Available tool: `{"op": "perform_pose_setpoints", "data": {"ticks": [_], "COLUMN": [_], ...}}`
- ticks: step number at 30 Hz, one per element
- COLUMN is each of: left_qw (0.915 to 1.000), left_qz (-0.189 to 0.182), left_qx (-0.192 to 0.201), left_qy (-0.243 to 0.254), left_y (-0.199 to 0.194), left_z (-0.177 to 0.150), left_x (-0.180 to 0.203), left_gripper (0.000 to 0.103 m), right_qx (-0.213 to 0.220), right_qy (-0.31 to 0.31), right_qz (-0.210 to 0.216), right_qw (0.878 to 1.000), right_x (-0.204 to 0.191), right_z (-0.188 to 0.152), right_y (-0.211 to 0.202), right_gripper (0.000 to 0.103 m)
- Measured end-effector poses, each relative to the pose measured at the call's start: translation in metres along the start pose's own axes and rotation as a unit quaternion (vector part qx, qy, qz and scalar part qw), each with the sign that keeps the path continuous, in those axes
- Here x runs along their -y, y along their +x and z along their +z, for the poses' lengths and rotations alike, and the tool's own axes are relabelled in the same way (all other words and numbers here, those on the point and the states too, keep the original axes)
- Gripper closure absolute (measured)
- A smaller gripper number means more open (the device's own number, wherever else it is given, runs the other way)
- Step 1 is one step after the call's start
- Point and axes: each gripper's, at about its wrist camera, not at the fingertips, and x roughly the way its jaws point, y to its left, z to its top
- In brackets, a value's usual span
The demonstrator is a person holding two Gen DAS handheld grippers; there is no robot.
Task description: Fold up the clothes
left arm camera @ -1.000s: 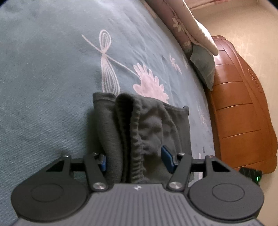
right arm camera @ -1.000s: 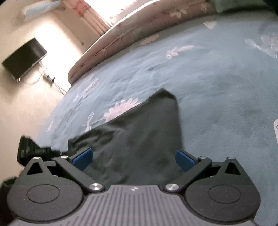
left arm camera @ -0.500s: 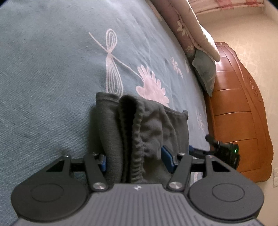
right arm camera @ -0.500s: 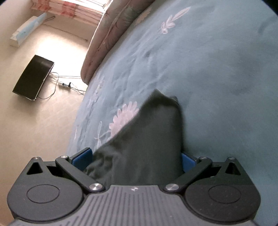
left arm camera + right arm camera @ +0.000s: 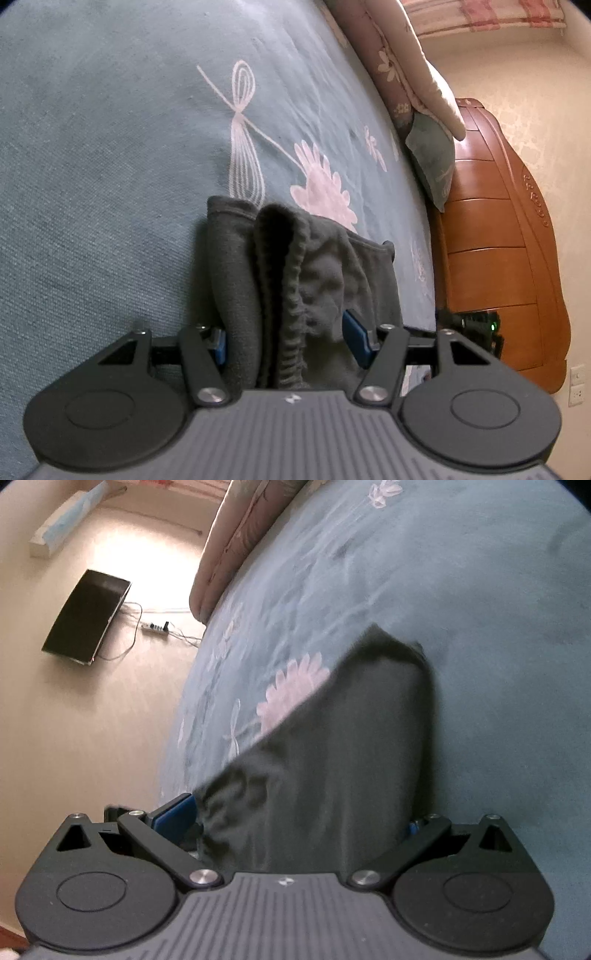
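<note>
Since a second ago the right gripper [image 5: 301,821] has swung its view round, so the bed's edge and the wall now fill the left of its frame, while the left gripper [image 5: 286,338] has kept almost the same pose over the garment; in the left wrist view, going from the left, the teal floral bedspread [image 5: 110,166] fills most of the frame; the dark grey garment [image 5: 314,280] lies bunched on it, its ribbed elastic band running up between the blue pads, and the jaws stand fairly wide with cloth between them, though whether they pinch it I cannot tell; further right come a green pillow [image 5: 432,162] and a wooden headboard [image 5: 498,229]; in the right wrist view a black screen [image 5: 86,616] hangs on the wall at left; the garment rises in a dark, blurred fold from the jaws, which stand wide around it.
</note>
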Motion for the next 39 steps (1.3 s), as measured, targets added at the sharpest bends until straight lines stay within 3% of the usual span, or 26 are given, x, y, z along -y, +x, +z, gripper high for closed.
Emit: {"op": "perform_pose_setpoints", "data": {"ticks": [10, 15, 23, 39], "left_qw": [0.9999, 0.9998, 0.9996, 0.9969], "left_qz": [-0.015, -0.022, -0.026, -0.021], "left_qx": [-0.002, -0.003, 0.007, -0.006], "left_qy": [-0.003, -0.001, 0.013, 0.075], "left_y": [0.005, 0.010, 0.005, 0.014], "left_z": [0.002, 0.004, 0.008, 0.012], "left_x": [0.001, 0.007, 0.029, 0.075], "left_gripper": [0.040, 0.021, 0.021, 0.021], "right_qx": [-0.009, -0.013, 0.013, 0.018], "right_qy": [0.006, 0.002, -0.002, -0.050], "right_qz": [0.034, 0.026, 0.062, 0.057], "right_qw": [0.999, 1.000, 0.998, 0.997], "right_x": [0.005, -0.007, -0.020, -0.052], "right_z": [-0.021, -0.007, -0.020, -0.034], "right_y": [-0.013, 0.007, -0.013, -0.047], "right_gripper": [0.000, 0.000, 0.000, 0.000]}}
